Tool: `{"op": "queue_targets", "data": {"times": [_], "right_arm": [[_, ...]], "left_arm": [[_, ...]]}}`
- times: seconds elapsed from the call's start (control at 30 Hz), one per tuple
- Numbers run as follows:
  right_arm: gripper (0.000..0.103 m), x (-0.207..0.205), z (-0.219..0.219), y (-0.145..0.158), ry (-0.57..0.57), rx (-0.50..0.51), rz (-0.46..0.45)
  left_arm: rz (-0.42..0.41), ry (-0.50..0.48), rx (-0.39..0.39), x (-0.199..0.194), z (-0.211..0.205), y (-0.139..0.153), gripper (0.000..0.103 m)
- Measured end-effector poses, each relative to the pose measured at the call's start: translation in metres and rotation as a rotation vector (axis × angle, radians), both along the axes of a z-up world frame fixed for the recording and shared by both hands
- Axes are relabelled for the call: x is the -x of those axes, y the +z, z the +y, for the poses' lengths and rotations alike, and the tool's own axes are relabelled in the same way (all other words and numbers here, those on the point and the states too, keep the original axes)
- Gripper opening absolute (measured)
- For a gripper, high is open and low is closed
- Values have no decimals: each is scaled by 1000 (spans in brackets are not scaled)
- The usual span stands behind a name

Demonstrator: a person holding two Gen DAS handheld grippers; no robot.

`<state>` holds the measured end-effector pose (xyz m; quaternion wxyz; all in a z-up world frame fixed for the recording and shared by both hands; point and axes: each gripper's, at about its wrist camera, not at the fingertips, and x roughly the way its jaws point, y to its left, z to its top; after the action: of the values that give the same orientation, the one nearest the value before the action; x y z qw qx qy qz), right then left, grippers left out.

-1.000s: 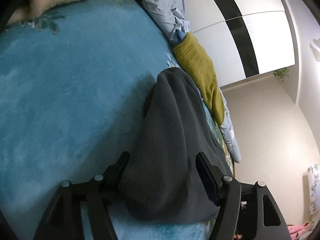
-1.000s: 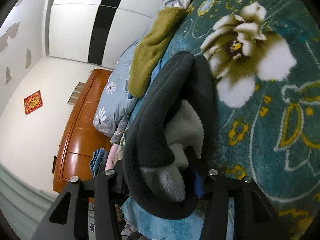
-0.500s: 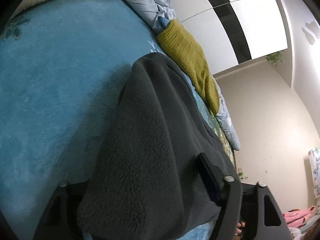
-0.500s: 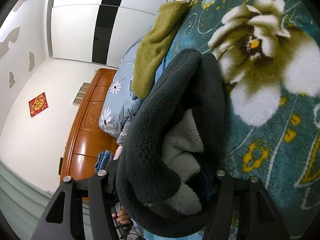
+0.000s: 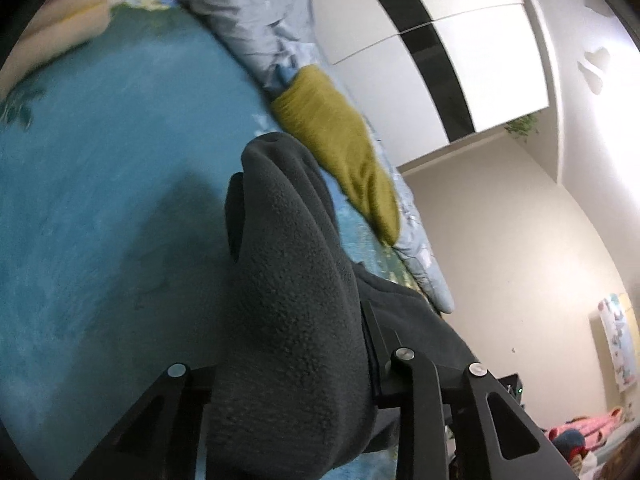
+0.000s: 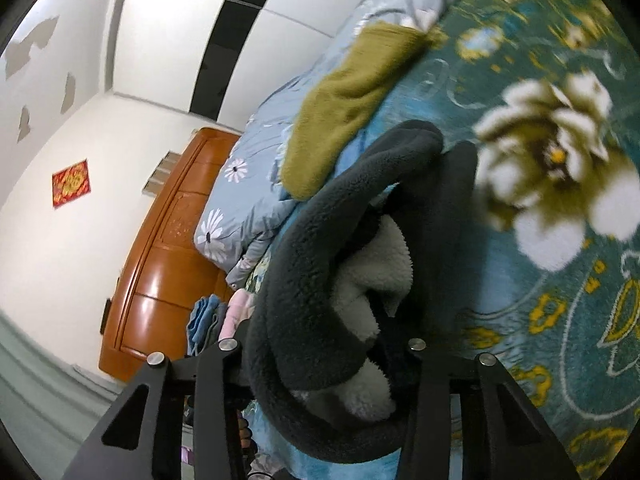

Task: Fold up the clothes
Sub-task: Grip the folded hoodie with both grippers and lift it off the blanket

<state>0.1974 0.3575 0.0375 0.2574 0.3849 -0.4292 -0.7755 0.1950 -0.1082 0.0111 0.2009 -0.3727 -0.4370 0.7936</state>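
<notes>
A dark grey fleece garment (image 5: pixel 288 300) with a white fluffy lining (image 6: pixel 372 276) lies bunched on a teal flowered blanket (image 5: pixel 100 200). My left gripper (image 5: pixel 296 344) is shut on a thick fold of the fleece, which covers its left finger. My right gripper (image 6: pixel 324 344) is shut on the other end of the same garment (image 6: pixel 320 248), rolled so the lining shows between the fingers. The fleece is lifted a little off the blanket.
An olive green knit garment (image 5: pixel 340 148) lies beyond the fleece, also seen in the right wrist view (image 6: pixel 344 104). A light blue flowered duvet (image 6: pixel 256 184) runs along the bed's edge. A wooden headboard (image 6: pixel 160 256) and a white wardrobe (image 5: pixel 460 52) stand behind.
Both grippers have moved with the fleece held in them. In the left view the fold has narrowed and risen between the fingers. The views have shifted and blurred.
</notes>
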Motion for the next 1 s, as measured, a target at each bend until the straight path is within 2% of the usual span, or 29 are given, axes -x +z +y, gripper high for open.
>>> {"op": "queue_targets", "data": {"times": [0.23,0.6,0.77,1.0], "right_arm": [[43,-12,-19,51,55,-37,90],[40,-14,-73,118,143,-46,200],[40,-3,-106,146,175,-16,246],[39,22,-175,211,239,-6,340]], "left_arm": [[65,-10,-20,-4,-11,27,31],[177,14,-22,-31,-68,82,31],[221,36,-49,-23,-108,111,30],[305,68,-87,-5,-178,172,30]]}}
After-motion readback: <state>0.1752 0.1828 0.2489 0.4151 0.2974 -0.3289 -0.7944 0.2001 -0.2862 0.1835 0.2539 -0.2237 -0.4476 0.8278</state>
